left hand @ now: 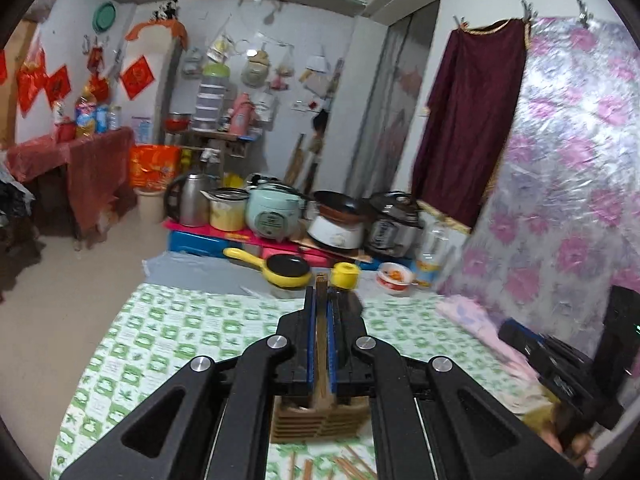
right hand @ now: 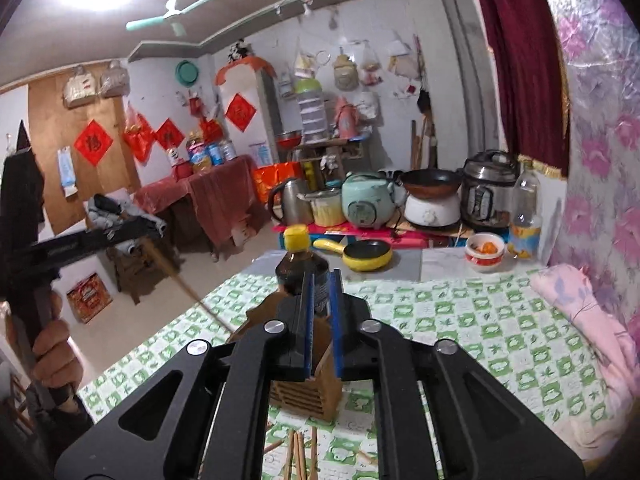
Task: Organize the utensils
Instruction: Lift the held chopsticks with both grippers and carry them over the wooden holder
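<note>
My left gripper (left hand: 320,300) is shut on wooden chopsticks (left hand: 321,340), held above the wooden slatted utensil holder (left hand: 320,420) on the green checked tablecloth (left hand: 180,340). In the right wrist view the left gripper (right hand: 156,232) is at the left, with the chopsticks (right hand: 180,280) slanting down into the holder (right hand: 308,392). My right gripper (right hand: 320,284) is over the holder with a narrow gap between its jaws and nothing in it. Loose chopsticks (right hand: 298,452) lie on the cloth in front of the holder; they also show in the left wrist view (left hand: 344,466).
A dark sauce bottle with a yellow cap (right hand: 298,264) stands just behind the holder. A yellow pan (right hand: 360,254), a bowl (right hand: 485,256) and a plastic bottle (right hand: 526,220) are at the far edge. Cookers and a kettle (right hand: 290,200) stand beyond. A pink cloth (right hand: 580,312) lies at right.
</note>
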Motion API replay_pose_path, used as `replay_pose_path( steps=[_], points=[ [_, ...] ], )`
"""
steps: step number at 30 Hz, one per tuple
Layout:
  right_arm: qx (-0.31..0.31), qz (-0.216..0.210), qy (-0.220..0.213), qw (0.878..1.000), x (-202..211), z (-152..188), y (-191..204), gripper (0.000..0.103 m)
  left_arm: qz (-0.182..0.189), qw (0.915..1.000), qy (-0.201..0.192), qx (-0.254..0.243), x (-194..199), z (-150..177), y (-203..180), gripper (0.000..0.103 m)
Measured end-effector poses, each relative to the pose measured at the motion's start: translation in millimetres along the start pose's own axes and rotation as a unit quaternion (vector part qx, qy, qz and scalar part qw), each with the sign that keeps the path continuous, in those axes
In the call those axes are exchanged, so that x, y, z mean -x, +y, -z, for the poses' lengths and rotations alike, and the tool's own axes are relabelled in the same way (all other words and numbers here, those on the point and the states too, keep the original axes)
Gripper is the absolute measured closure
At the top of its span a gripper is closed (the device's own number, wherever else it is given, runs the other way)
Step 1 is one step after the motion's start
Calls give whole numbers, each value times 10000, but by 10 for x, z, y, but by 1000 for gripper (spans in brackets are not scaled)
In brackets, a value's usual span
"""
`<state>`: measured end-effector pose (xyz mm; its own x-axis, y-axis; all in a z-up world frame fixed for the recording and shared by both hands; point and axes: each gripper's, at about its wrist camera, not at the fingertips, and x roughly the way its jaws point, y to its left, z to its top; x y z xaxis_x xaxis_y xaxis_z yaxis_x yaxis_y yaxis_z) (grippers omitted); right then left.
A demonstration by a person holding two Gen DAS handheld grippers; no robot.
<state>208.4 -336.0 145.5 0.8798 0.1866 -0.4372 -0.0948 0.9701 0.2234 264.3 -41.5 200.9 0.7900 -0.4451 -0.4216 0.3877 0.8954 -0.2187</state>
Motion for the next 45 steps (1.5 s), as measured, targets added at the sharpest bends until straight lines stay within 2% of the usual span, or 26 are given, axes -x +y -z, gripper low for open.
replay_pose_path(
  steps=[2, 4, 5, 6, 10, 12, 15, 18, 20, 22, 25, 26, 28, 30, 33, 35, 37, 41, 45],
  points=[
    [-150, -88, 345, 9993, -105, 122, -82, 83, -130, 9997, 183, 66, -174, 13, 28, 98],
    [-201, -20, 511, 9985, -115, 285, -160, 80, -51, 9990, 400, 184, -309, 27, 94, 98],
    [-242, 56, 611, 9978, -95, 400, -221, 74, -10, 9988, 434, 230, -339, 43, 119, 98],
    [-284, 175, 753, 9966, -70, 530, -299, 67, 21, 9984, 500, 277, -384, 39, 137, 98],
    [-222, 842, 1232, 9886, 54, 963, -576, 60, 83, 9983, 508, 258, -388, 95, 170, 98],
    [-84, 1047, 1558, 9822, 105, 1215, -704, 53, 135, 9984, 494, 252, -369, 108, 168, 98],
    [236, 1375, 2109, 9675, 102, 1621, -958, 48, 197, 9981, 502, 290, -354, 111, 192, 98],
    [461, 1630, 2549, 9520, -11, 1926, -1194, 47, 247, 9976, 546, 342, -370, 127, 212, 98],
    [548, 1846, 2714, 9430, -76, 2061, -1326, 47, 211, 9978, 551, 318, -378, 134, 203, 98],
    [390, 1752, 2713, 9456, -87, 2134, -1449, 47, 195, 9979, 552, 291, -384, 136, 188, 98],
    [83, 1475, 2738, 9504, -93, 2146, -1548, 46, 166, 9978, 591, 259, -422, 145, 166, 98],
    [0, 1328, 2747, 9523, -70, 2142, -1540, 54, 160, 9976, 619, 256, -442, 154, 163, 98],
    [-2, 1170, 2745, 9544, -33, 2134, -1507, 83, 148, 9974, 659, 243, -480, 164, 163, 98],
    [10, 1030, 2740, 9562, 16, 2141, -1404, 93, 133, 9972, 700, 243, -514, 175, 167, 98],
    [231, 1075, 2608, 9591, 103, 2100, -1156, 97, 113, 9970, 728, 243, -539, 189, 165, 98],
    [342, 1025, 2328, 9665, 203, 1956, -991, 97, 104, 9970, 734, 234, -548, 189, 161, 98],
    [465, 1013, 2005, 9733, 308, 1737, -846, 97, 98, 9970, 736, 235, -554, 192, 162, 98],
    [656, 920, 1300, 9851, 479, 1081, -519, 97, 111, 9966, 765, 271, -565, 201, 177, 98],
    [717, 701, 929, 9906, 460, 500, -280, 97, 109, 9963, 786, 328, -582, 221, 253, 98]
  ],
)
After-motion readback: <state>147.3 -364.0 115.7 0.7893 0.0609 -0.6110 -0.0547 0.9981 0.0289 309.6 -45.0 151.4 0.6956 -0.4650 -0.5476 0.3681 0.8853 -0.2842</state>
